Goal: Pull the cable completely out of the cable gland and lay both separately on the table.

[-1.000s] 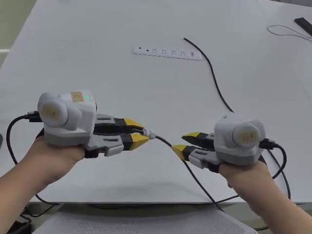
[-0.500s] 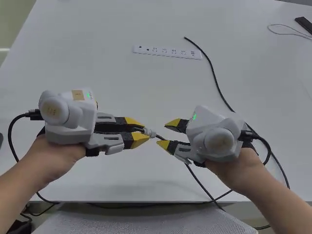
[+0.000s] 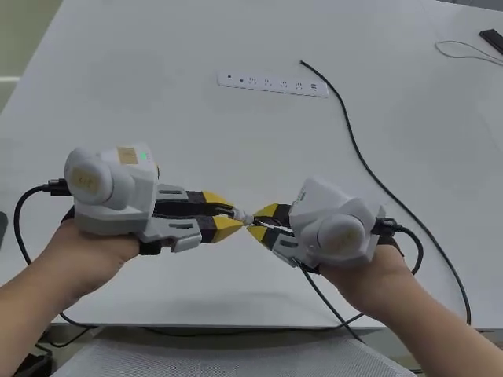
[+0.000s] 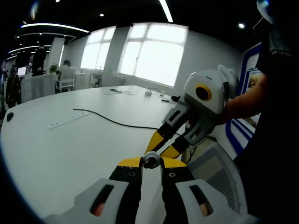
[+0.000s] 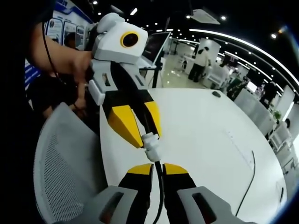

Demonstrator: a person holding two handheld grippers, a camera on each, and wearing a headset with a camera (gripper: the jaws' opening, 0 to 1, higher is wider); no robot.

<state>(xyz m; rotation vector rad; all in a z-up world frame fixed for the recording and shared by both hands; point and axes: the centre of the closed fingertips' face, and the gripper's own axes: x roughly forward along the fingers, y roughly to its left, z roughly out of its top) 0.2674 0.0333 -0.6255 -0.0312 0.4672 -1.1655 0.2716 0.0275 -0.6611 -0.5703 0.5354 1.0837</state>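
Fingers, left gripper [image 3: 233, 219]: clamped on cable gland [image 4: 151, 160].
Fingers, right gripper [image 3: 263, 223]: closed on black cable [image 5: 159, 184], just beside cable gland.
Position: both held above white surface [image 3: 236, 133].

Left gripper [image 3: 228, 218], grey-white plastic with yellow-tipped black jaws, is held level, tips pointing right. We see its jaws clamped on the small white cable gland [image 4: 151, 160]. Our left hand [image 3: 86, 247] cups it from below. Matching right gripper [image 3: 263, 225] points left, tips nearly meeting the left one's, jaws closed around the thin black cable [image 5: 159, 186]. Right hand [image 3: 369, 271] is under it. Both are above the white worktop [image 3: 196, 290], near its front edge.
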